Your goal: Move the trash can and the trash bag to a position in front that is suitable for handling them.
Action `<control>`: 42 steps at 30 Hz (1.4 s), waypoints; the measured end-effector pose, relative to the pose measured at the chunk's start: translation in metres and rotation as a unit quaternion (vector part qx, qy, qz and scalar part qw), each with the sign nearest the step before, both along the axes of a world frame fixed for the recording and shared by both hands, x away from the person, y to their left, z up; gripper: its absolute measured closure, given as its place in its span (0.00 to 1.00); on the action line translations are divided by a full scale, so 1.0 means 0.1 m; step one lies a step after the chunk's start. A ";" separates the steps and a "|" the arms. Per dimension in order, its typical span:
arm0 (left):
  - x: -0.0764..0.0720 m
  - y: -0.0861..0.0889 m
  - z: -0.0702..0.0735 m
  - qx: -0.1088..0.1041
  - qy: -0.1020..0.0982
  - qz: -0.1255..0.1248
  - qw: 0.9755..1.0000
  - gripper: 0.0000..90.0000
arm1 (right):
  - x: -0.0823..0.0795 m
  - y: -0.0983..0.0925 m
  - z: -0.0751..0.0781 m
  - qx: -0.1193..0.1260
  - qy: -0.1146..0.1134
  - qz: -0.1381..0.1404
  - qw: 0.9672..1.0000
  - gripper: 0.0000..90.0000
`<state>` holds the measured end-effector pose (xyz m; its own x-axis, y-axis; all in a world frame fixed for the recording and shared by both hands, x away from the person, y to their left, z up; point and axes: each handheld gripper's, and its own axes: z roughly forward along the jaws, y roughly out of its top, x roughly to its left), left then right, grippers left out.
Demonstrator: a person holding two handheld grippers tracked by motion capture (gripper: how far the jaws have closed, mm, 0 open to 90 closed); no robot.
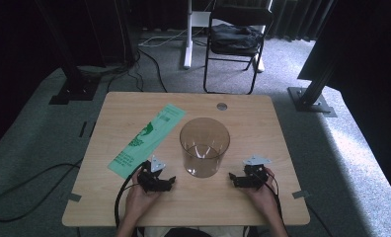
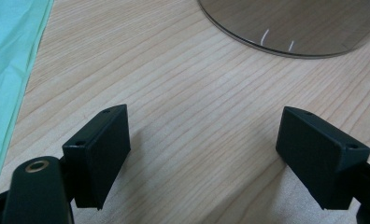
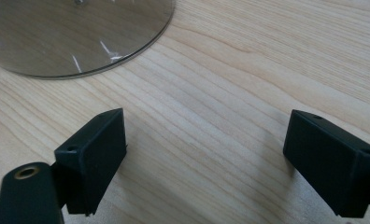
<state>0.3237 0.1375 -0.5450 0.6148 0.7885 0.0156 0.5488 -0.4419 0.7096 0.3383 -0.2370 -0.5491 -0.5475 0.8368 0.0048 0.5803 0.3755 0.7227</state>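
While both jaw pairs stand apart and empty, left gripper (image 1: 170, 180) and right gripper (image 1: 231, 178) flank the clear bin (image 1: 204, 146) near the table's (image 1: 243, 207) front edge; green bag (image 1: 146, 139) lies toward its left edge.

A lab or studio is showing here: black curtains (image 1: 16, 44) are hanging around a grey carpet (image 1: 361, 148), metal rig posts (image 1: 314, 84) are standing beside the table (image 1: 262, 128), cables (image 1: 149, 54) are trailing behind it.

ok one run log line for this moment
left gripper: open, empty | right gripper: open, empty | clear round plastic bin: upright between them | flat green plastic bag: left, untouched
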 end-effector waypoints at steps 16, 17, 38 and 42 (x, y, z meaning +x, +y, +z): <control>0.00 -0.05 0.05 0.003 0.007 0.000 1.000 0.44 | -0.01 0.03 0.03 -0.002 0.005 0.001 1.000 0.23; -0.01 -0.05 0.05 0.002 0.006 -0.001 1.000 0.44 | -0.01 0.03 0.03 -0.001 0.004 0.002 1.000 0.23; 0.00 -0.11 0.09 0.018 0.007 0.021 1.000 0.50 | -0.01 0.01 0.06 -0.003 0.000 -0.015 1.000 0.35; 0.05 -0.13 0.13 0.017 -0.001 0.028 0.999 0.50 | 0.01 0.00 0.12 0.004 -0.004 -0.016 1.000 0.36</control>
<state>0.3283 0.1249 -0.5319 0.5700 0.8205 0.0442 0.5721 -0.4348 0.6955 0.3398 -0.2371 -0.5372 -0.5200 0.8541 0.0066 0.5857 0.3510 0.7306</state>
